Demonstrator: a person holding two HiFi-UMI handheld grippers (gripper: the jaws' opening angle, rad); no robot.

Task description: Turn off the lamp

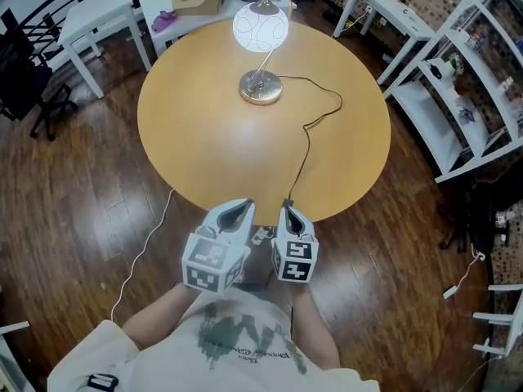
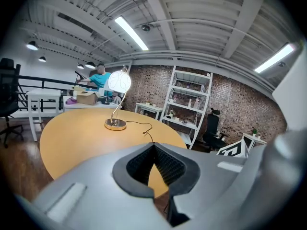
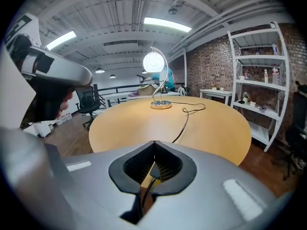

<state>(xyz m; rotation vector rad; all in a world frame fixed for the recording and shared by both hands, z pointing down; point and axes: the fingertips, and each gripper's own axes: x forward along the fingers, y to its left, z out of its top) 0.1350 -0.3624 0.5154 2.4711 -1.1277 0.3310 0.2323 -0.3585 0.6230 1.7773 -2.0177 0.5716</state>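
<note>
Lamp (image 1: 260, 29): lit, a round white globe on a curved metal stem and shiny disc base, at the far side of the round wooden table (image 1: 204, 141).
Cord (image 1: 306, 147): thin, black, snaking from the base to the near edge.
Left gripper (image 2: 154, 145): ribbed dark pads pressed together, holding nothing.
Right gripper (image 3: 154, 153): pads closed, apparently pinching the cord.

Head view: we look steeply down from above the bench's (image 1: 204, 137) near rim, with the left tool (image 1: 243, 208) and right tool (image 1: 290, 212) low in frame. Left tool view: we sit low at that rim and face across the bench to the far lamp (image 2: 118, 87). Right tool view: likewise low, lamp straight ahead and far off. All three share benchtop and lamp.
</note>
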